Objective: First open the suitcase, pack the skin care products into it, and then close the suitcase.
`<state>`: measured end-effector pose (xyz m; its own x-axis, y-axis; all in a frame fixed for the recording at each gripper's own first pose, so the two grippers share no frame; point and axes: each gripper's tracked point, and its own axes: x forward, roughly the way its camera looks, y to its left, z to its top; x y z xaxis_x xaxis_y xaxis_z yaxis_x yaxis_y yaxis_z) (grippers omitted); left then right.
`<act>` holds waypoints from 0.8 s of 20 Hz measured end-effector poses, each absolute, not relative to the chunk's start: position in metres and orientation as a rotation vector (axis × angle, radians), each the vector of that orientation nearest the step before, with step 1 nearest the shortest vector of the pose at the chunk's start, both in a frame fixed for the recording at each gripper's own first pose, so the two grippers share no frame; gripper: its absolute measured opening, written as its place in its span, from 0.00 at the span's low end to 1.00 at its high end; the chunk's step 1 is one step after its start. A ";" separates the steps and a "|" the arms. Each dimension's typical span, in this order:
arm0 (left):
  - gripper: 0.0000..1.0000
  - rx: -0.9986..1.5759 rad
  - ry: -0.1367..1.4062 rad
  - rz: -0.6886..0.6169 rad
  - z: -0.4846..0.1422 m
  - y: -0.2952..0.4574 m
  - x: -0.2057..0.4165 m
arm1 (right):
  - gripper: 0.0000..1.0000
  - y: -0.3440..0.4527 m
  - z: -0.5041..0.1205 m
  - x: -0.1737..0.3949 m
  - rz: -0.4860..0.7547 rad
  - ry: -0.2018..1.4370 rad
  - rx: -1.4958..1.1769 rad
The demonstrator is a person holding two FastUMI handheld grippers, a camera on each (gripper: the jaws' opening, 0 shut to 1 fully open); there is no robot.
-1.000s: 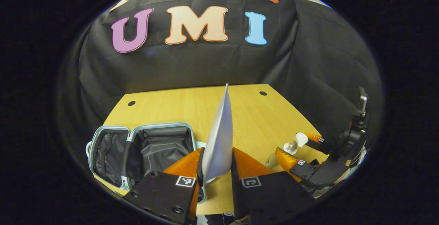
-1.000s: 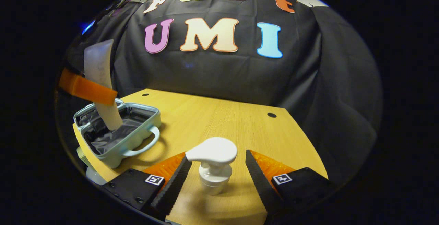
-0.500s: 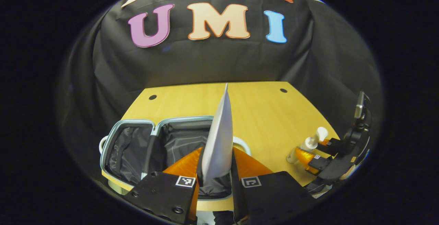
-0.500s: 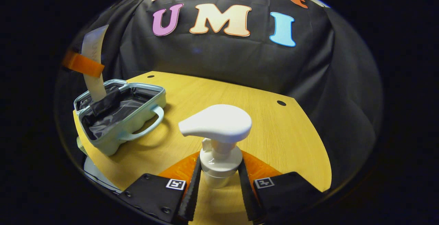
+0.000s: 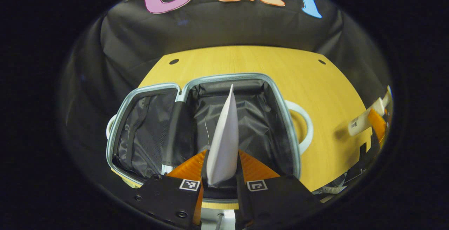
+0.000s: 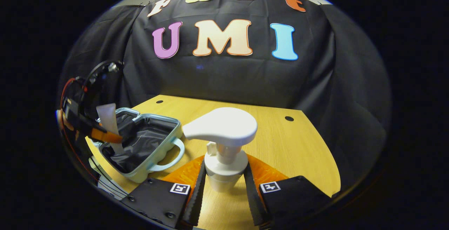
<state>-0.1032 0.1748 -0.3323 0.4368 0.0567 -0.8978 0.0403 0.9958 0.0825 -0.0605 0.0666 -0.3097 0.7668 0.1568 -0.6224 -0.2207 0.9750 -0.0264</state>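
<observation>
The pale green suitcase (image 5: 293,132) lies open on the wooden table (image 5: 245,61), both black-lined halves facing up. My left gripper (image 5: 221,167) is shut on a white squeeze tube (image 5: 224,135), held upright over the right half of the case. In the right gripper view the suitcase (image 6: 154,156) sits at the left, with the left gripper (image 6: 101,133) and the tube (image 6: 108,119) above it. My right gripper (image 6: 222,182) is shut on the neck of a white pump bottle (image 6: 221,128), lifted above the table (image 6: 280,146). The pump bottle (image 5: 364,117) also appears at the far right of the left gripper view.
The suitcase's curved handle (image 6: 168,158) points toward the table's middle. Two small round holes (image 6: 289,118) mark the far part of the tabletop. Black cloth hangs behind and beside the table. Bare wood lies to the right of the case.
The left gripper carried the tube over the open suitcase and lowered toward it. The right gripper closed on the pump bottle and lifted it off the table.
</observation>
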 end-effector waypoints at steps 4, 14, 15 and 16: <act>0.34 0.068 1.186 -0.001 -0.358 0.180 -0.106 | 0.58 0.069 -0.296 -0.064 0.180 0.656 -0.098; 0.76 0.086 1.076 -0.074 -0.361 0.187 -0.078 | 0.56 0.132 -0.262 -0.058 0.225 0.624 -0.052; 0.77 0.084 1.044 -0.078 -0.354 0.188 -0.074 | 0.56 0.145 -0.261 -0.057 0.242 0.626 -0.034; 0.74 0.086 1.017 -0.071 -0.346 0.192 -0.071 | 0.58 0.159 -0.260 -0.056 0.261 0.632 -0.017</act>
<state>-0.0708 0.1924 -0.3460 0.5240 -0.0193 -0.8515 0.0990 0.9943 0.0384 -0.0563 0.1588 -0.2605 0.7754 0.2364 -0.5855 -0.2465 0.9670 0.0640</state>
